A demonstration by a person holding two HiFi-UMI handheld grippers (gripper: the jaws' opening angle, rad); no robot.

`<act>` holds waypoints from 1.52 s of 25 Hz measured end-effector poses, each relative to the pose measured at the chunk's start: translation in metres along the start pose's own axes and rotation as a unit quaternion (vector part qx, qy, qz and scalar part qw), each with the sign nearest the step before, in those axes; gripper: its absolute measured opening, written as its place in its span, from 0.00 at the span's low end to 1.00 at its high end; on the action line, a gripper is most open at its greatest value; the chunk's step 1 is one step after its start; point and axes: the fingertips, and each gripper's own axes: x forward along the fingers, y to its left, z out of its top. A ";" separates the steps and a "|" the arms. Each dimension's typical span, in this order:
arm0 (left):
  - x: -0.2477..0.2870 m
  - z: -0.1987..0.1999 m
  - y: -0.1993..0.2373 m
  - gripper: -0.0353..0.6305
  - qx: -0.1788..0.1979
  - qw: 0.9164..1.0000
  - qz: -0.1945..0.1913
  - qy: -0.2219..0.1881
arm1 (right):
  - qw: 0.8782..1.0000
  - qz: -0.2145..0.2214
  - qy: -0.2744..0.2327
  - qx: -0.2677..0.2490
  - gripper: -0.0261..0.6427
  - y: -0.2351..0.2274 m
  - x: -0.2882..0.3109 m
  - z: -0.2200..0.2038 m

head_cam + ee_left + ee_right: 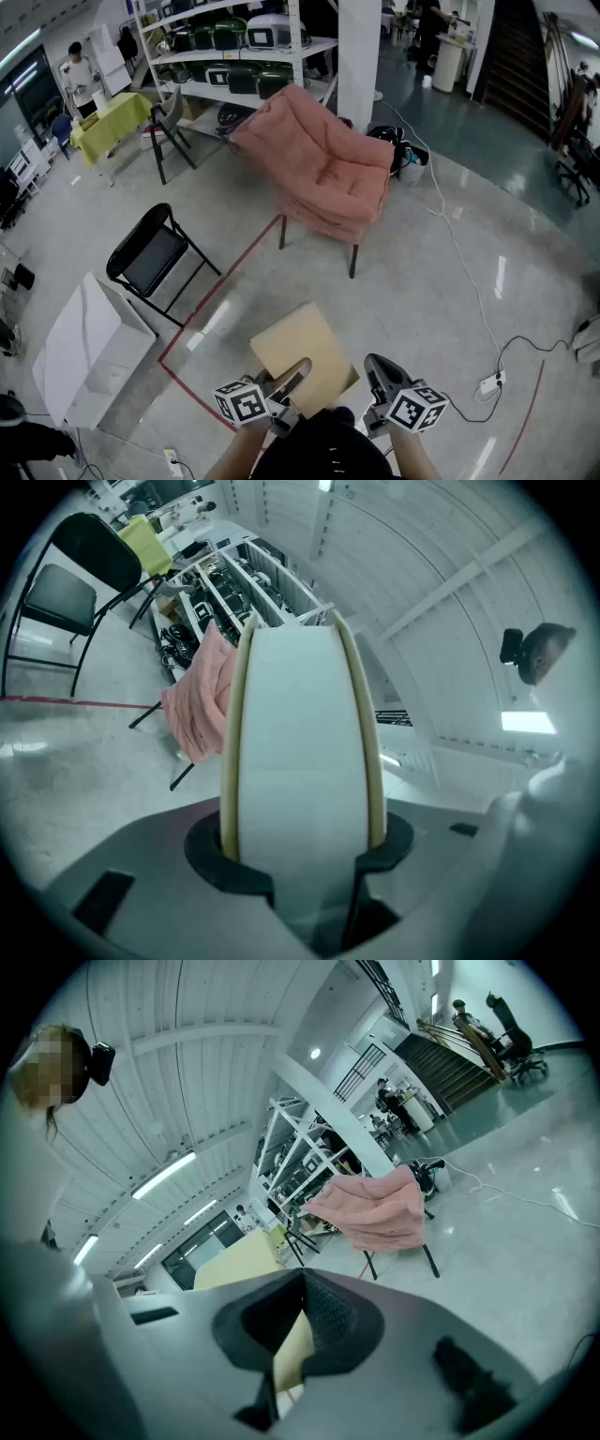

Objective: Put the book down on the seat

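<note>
Right now the book (300,356), tan-covered with white pages, is held in the air low in front of you, above the pale floor (422,272) and well apart from the seat. Your left gripper (289,377) is clamped on it, one jaw on each cover, with the page edge facing that gripper's camera. Your right gripper (377,364) sits just beside the book's right corner with its jaws pressed together on nothing. Ahead stands the pink armchair (328,169), its cushion bare. To the left are a black folding chair (150,253) and a red floor line (220,286).
</note>
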 end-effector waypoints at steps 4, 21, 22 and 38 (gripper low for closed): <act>-0.012 -0.005 -0.008 0.38 0.009 1.000 0.003 0.004 | 1.000 0.000 0.001 -0.003 0.06 0.014 -0.010 -0.010; -0.060 -0.025 -0.027 0.38 0.004 0.999 -0.010 -0.038 | 0.999 0.004 -0.023 -0.023 0.06 0.051 -0.045 -0.016; -0.062 -0.025 -0.026 0.38 0.003 0.999 -0.008 -0.039 | 0.999 0.005 -0.025 -0.023 0.06 0.053 -0.045 -0.015; -0.054 0.024 0.012 0.38 -0.002 1.000 -0.007 0.012 | 0.998 0.005 -0.057 0.004 0.06 0.063 0.011 0.001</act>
